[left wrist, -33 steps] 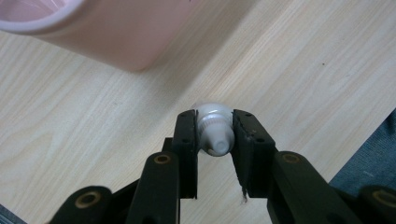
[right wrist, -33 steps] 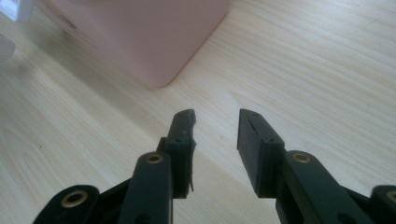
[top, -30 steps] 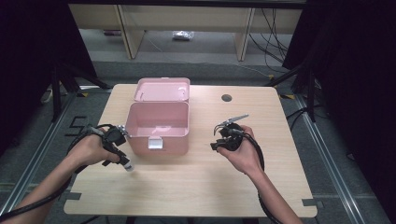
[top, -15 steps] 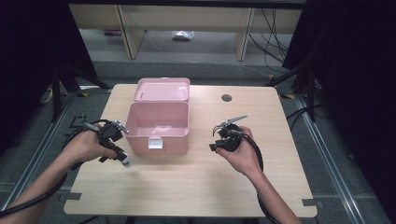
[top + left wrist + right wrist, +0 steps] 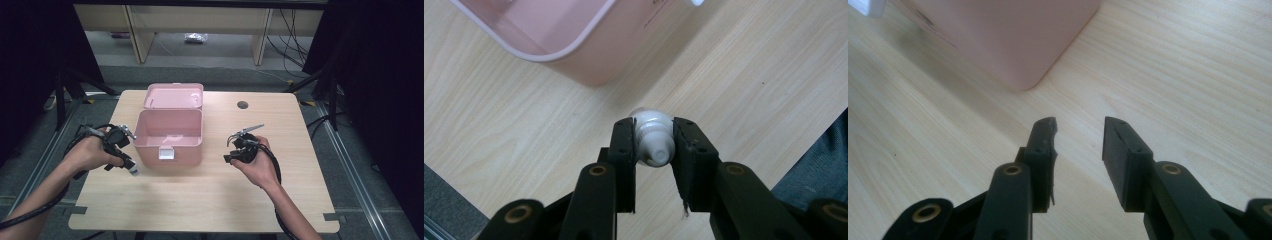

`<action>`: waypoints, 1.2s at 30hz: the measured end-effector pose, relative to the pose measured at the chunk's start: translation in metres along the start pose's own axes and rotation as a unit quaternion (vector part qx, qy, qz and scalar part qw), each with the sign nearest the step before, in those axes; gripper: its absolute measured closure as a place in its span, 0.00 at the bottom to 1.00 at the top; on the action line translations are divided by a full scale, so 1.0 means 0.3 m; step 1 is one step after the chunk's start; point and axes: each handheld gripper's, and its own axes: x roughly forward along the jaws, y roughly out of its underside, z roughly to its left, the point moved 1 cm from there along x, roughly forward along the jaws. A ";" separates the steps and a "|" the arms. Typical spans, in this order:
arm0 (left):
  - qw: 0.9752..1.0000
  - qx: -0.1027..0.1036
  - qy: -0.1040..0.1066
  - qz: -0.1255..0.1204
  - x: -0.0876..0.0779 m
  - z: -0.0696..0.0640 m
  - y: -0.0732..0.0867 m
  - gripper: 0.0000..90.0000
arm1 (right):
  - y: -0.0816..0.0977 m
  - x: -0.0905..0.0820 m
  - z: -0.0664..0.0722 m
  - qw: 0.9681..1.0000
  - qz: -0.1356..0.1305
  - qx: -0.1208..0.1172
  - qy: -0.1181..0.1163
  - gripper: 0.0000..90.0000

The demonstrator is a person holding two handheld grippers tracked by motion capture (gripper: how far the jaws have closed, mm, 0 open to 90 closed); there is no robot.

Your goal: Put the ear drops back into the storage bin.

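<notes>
Dark studio room, grey floor, pale shelving at the back; one light wooden surface [image 5: 210,200] with a round cable hole [image 5: 243,105] near its far edge.

Item 1: pink box [image 5: 170,135], plastic, lid hinged back and lying open behind it, white latch [image 5: 166,153] on the near wall. Stands left of the surface's middle. Interior looks bare in the high view.

Item 2: small white bottle [image 5: 652,137], ribbed cap end toward the camera in the left gripper view. Clamped between the black pads of the left tongs [image 5: 653,142], above the bare wood just beside the box's near left corner. In the high view its white tip shows below the left hand [image 5: 92,152], close to the box wall.

Item 3: right tongs [image 5: 1079,137], pads apart with nothing between them, aimed low across the wood toward a rounded corner of the box. Held in the right hand [image 5: 257,162], right of the box and clear of it.
</notes>
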 end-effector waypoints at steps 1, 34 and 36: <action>1.000 0.002 -0.002 -0.002 -0.002 0.002 -0.001 0.79 | 0.000 0.002 -0.005 1.000 -0.003 -0.005 0.000 0.74; 0.999 -0.002 -0.016 -0.027 -0.072 0.000 -0.041 0.80 | -0.002 0.011 0.010 1.000 -0.003 -0.001 -0.002 0.74; 0.999 0.003 -0.018 -0.028 -0.078 0.003 -0.044 0.80 | -0.002 0.013 0.009 1.000 -0.003 -0.006 -0.002 0.74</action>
